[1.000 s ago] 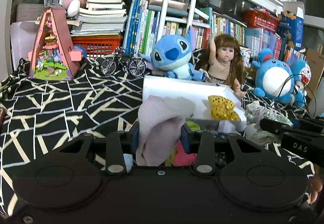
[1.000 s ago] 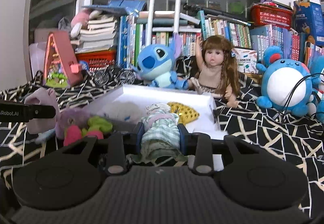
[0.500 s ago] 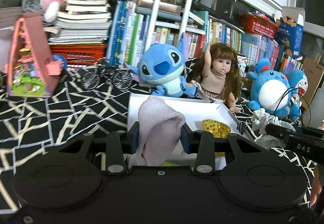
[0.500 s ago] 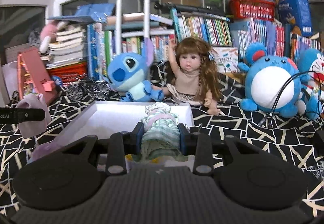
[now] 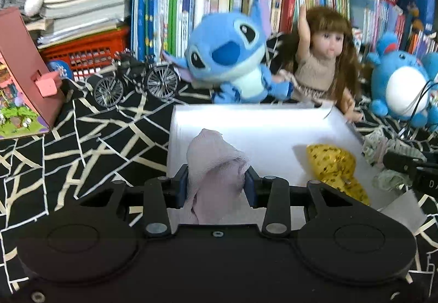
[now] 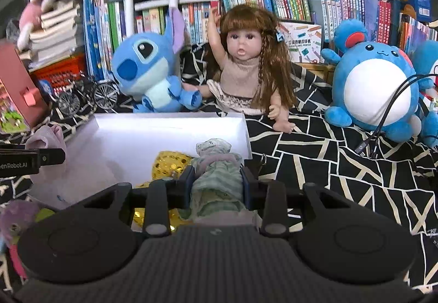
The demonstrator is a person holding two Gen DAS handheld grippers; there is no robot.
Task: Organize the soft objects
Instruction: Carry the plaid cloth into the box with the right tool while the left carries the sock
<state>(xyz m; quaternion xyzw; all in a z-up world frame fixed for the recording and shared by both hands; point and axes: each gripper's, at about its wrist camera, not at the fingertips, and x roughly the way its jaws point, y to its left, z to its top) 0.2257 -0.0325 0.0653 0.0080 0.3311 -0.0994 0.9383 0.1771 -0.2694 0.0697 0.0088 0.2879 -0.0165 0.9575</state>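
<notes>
My left gripper (image 5: pixel 217 188) is shut on a pale pink cloth (image 5: pixel 216 166) and holds it over the near left part of a white box (image 5: pixel 246 122). A yellow sequined item (image 5: pixel 334 166) lies in the box at the right. My right gripper (image 6: pixel 216 182) is shut on a green striped cloth (image 6: pixel 216 179) over the box's near right part (image 6: pixel 169 130). The yellow item (image 6: pixel 169 164) shows just left of it. The left gripper with the pink cloth (image 6: pixel 46 138) shows at the left edge of the right wrist view.
A blue Stitch plush (image 5: pixel 230 56), a doll (image 5: pixel 323 62) and a blue round plush (image 5: pixel 402 86) stand behind the box. A model bicycle (image 5: pixel 137 81) and pink toy house (image 5: pixel 22 78) are at the left. More small soft toys (image 6: pixel 16 218) lie left of the box. Cables (image 6: pixel 388 116) trail at the right.
Both grippers have moved forward with their cloths, from in front of the box to over it. The box and the plush toys now look closer.
</notes>
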